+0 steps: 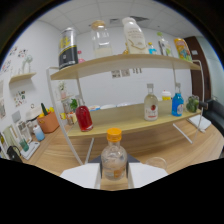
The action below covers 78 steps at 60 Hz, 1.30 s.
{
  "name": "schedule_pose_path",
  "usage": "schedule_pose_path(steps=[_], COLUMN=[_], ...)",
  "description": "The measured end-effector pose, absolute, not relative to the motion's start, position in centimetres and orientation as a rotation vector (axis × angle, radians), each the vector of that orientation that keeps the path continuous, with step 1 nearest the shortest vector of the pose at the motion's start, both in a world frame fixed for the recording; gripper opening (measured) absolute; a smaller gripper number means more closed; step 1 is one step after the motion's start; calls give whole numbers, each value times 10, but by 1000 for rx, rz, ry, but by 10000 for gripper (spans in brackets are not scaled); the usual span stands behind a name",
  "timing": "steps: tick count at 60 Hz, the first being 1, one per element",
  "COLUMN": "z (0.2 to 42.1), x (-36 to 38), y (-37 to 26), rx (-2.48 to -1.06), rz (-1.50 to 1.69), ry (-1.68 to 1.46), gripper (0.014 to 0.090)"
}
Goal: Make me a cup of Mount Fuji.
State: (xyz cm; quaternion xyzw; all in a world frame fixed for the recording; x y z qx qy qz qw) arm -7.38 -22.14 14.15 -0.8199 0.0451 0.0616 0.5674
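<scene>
A clear bottle with an orange cap [114, 159] stands upright between my two white fingers [82, 175], which press on both its sides; my gripper [114, 176] is shut on it. Beyond it stands a two-tier wooden shelf [131, 122]. Its lower board carries a red-liquid bottle [84, 118], a clear bottle with a red label [151, 104] and a blue bottle [177, 104]. The upper board holds a black and yellow can [67, 48], a glass jar [101, 40] and a white bottle [134, 36].
An orange pot with pens [48, 121] sits left of the shelf on the wooden table [200, 145]. The shelf's white legs [79, 150] slant down just ahead of the fingers. A faint clear glass [158, 162] stands right of the held bottle.
</scene>
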Motion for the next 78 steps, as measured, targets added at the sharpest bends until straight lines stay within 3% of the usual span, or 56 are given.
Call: schedule_pose_path(steps=[8, 19, 41, 55, 66, 78], z=[113, 109, 132, 136, 138, 180], x=[-71, -69, -62, -56, -61, -78], y=[-226, -217, -195, -195, -198, -210], rx=[-1966, -1883, -1436, -1227, -1285, -1602], rz=[359, 709, 1422, 1626, 1587, 1098], ry=[354, 667, 1280, 1451, 1417, 918], gripper=[358, 358, 357, 354, 356, 358])
